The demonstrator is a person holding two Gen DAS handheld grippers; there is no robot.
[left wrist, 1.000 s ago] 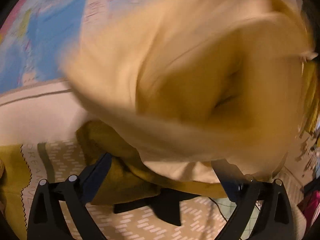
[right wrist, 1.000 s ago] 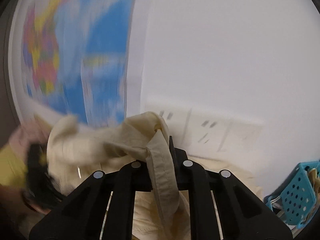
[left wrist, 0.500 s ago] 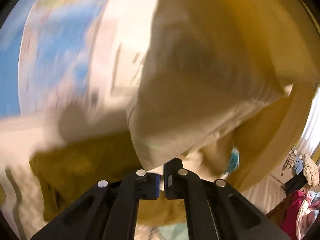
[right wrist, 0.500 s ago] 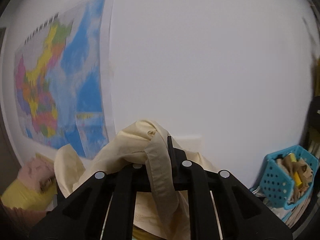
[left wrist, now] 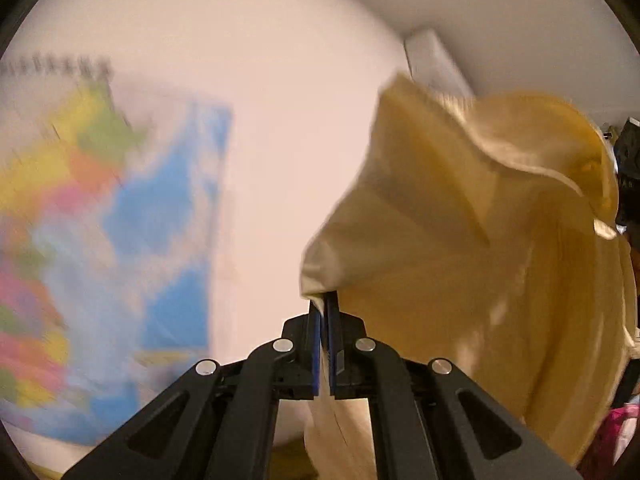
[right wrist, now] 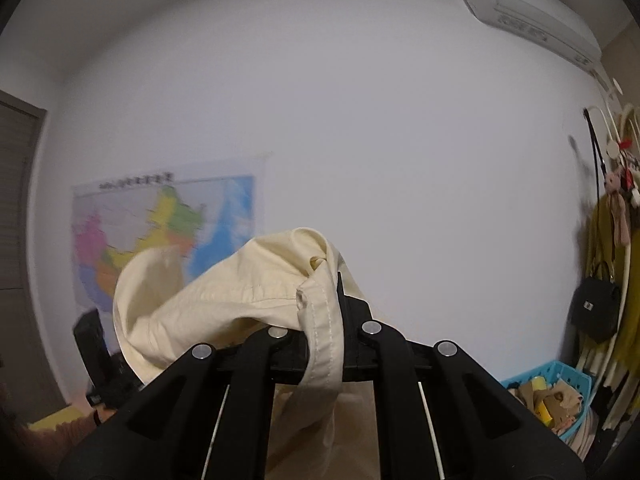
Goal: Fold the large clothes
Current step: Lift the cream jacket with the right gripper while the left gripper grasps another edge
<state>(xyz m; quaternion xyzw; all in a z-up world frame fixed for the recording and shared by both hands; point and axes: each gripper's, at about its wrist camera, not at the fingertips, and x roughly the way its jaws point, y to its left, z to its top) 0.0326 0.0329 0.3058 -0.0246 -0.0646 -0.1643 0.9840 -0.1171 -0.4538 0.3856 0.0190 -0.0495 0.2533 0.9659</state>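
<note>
One cream-yellow garment, large, light cotton w/ stitched hem, is up in the air between both grippers, clear of any surface. In left wrist view it billows up and to the right, filling most of the right half of frame; a fold of its edge is nipped at the tips of the left gripper, whose blue-lined jaws are pressed together on the cloth w/ no gap showing. More fabric hangs down below the fingers.

In right wrist view the same garment drapes over and across the right gripper: a hemmed band runs down between the black fingers, jaws nearly together and pinching it; right fingertip pokes up just behind the band. Cloth bulges left of the fingers and drops below them.

Left gripper also shows in right wrist view, low left, dark and blurred, w/ a bit of the person's hand under it – can't tell detail.

Behind: plain white wall w/ a coloured map poster (very blurred in left view). Air-con unit high on the right. Far right, coat rack w/ a black bag and a small plush toy. Blue perforated basket of odds and ends at lower right.
</note>
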